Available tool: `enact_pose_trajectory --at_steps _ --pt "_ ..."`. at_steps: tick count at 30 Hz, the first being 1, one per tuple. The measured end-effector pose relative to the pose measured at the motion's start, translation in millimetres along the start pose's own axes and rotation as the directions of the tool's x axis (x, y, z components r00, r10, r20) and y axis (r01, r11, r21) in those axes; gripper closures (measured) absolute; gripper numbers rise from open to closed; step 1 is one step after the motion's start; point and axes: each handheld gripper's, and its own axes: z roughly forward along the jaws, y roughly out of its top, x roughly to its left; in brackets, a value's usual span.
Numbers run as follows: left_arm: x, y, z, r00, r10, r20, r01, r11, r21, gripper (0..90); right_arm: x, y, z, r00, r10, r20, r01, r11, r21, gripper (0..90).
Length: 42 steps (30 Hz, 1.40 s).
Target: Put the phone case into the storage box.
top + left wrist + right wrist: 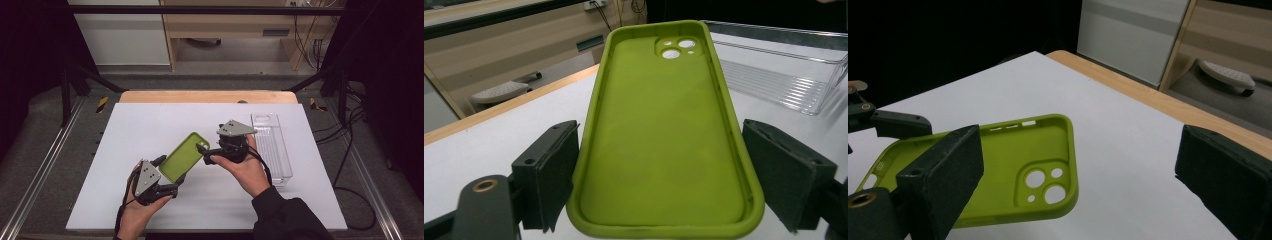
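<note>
While the left gripper (170, 176) grips the green case (183, 156) across its near short end, one pad on each long edge, the case hangs above the white table (150, 125) with its hollow side up. Its long axis runs from that gripper away to the far right, so the camera-hole end is the free one. That free end lies right at the tips of the right gripper (204, 150), whose jaws stand wide open with nothing between them. In the right gripper view the case (1013, 165) sits low and to the left, partly behind the left jaw, not centred in the gap. So the right gripper is the nearer one to the free end, and I judge it would have to shift toward the case before its jaws could straddle the corner. A clear tray (272, 147) stands on the table just right of the right hand (245, 170), well apart from the case.
</note>
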Motion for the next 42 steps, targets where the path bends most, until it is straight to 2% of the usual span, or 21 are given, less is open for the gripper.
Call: enact_pose_trajectory --at_steps 8,10,11,20,23,26,33,39,42 --pt "0.2 0.6 -0.1 0.9999 0.01 -0.004 -0.01 0.9999 -0.008 16.8 3.3 -7.6 9.7 0.9988 0.025 -0.042 -0.024 0.999 0.027 5.6" --pt "-0.5 0.8 -0.8 1.0 0.001 -0.002 -0.001 1.0 -0.005 16.8 2.5 -10.6 12.1 0.9972 0.051 -0.056 -0.049 0.998 0.036 5.6" --pt "-0.1 1.2 -0.8 0.9999 0.009 -0.006 -0.009 0.9999 -0.013 16.8 2.2 -12.2 13.5 0.9963 0.061 -0.061 -0.058 0.998 0.038 5.5" --pt "0.0 2.6 -2.1 0.9999 0.012 -0.008 -0.012 0.9998 -0.018 16.9 4.3 -19.0 23.2 0.9879 0.108 -0.111 -0.101 0.993 0.067 6.3" --pt "0.4 3.0 -2.4 0.9999 0.013 -0.008 -0.013 0.9997 -0.019 16.9 2.6 -23.5 26.4 0.9802 0.148 -0.132 -0.138 0.987 0.083 6.7" --pt "0.3 2.8 -2.1 0.9999 0.012 -0.006 -0.012 0.9997 -0.019 16.9 2.2 -27.2 29.4 0.9674 0.189 -0.168 -0.173 0.979 0.108 8.3" --pt "-0.1 2.7 -1.9 0.9999 0.01 0.0 -0.01 0.9997 -0.022 16.9 7.1 -26.3 31.8 0.9524 0.208 -0.223 -0.186 0.976 0.116 13.6" --pt "0.5 0.8 -1.2 0.9999 -0.009 0.013 0.01 0.9998 -0.015 16.8 4.2 -25.0 28.1 0.9544 0.206 -0.216 -0.186 0.977 0.107 23.8" --pt "0.6 -0.6 -0.1 0.9996 -0.017 0.021 0.018 0.9997 -0.017 16.7 2.5 -23.7 25.3 0.9594 0.194 -0.205 -0.177 0.979 0.097 29.5"
